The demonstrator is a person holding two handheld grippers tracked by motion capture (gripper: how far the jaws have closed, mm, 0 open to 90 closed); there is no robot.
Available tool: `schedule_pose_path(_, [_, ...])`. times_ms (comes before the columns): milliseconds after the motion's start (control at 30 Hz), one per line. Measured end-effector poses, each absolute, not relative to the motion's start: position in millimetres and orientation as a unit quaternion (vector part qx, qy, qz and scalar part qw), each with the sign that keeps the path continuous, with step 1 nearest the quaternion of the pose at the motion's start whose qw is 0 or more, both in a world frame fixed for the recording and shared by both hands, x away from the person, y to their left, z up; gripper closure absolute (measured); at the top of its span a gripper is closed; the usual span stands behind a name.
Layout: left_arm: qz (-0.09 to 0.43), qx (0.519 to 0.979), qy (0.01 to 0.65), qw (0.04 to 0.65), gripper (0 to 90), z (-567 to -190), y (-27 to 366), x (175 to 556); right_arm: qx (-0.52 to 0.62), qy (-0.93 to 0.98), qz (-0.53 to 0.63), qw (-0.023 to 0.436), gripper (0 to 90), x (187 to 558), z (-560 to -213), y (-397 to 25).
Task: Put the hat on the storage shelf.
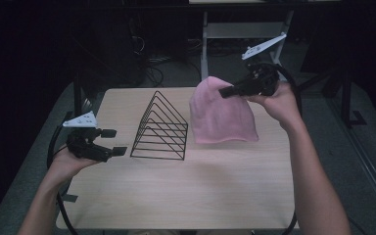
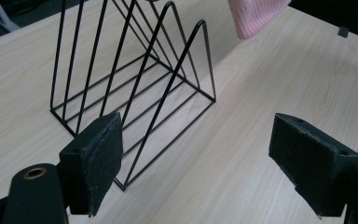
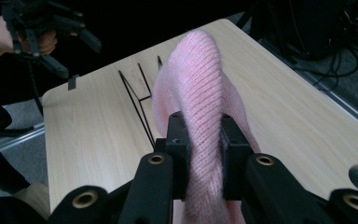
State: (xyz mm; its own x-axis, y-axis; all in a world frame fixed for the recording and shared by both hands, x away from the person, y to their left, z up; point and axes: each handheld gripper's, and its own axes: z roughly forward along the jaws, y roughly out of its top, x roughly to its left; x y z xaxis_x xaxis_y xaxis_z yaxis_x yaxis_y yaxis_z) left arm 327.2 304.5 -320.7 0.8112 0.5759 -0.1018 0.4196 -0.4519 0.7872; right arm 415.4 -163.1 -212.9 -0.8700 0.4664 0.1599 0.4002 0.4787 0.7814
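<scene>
Right hand-held gripper [image 1: 225,91] clamps the pink hat [image 1: 222,113] aloft; left hand-held gripper [image 1: 114,142], jaws apart, beside the wire rack [image 1: 160,128].

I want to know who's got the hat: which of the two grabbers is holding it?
The right gripper: it pinches the pink hat, while the left gripper is open beside the wire rack.

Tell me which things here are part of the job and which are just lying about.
In use:
- pink knitted beanie, clamped in the right gripper
- black wire triangular file rack
- left gripper, open beside the rack

Lying about:
- white metal stand behind the wooden table
- floor cables
</scene>
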Motion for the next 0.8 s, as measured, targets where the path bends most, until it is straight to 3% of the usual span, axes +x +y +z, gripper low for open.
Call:
schedule_pose_path(267, [0.086,0.849,0.286,0.435,17.6,-310.9,297.4,330.0,0.199,0.868,0.452,0.045,77.4,406.2,-188.4,-136.2])
schedule_pose_path(800, [0.067,0.855,0.255,0.448,17.6,-298.6,278.8,332.0,0.142,0.869,0.474,0.014,77.3,398.1,-166.3,-94.6])
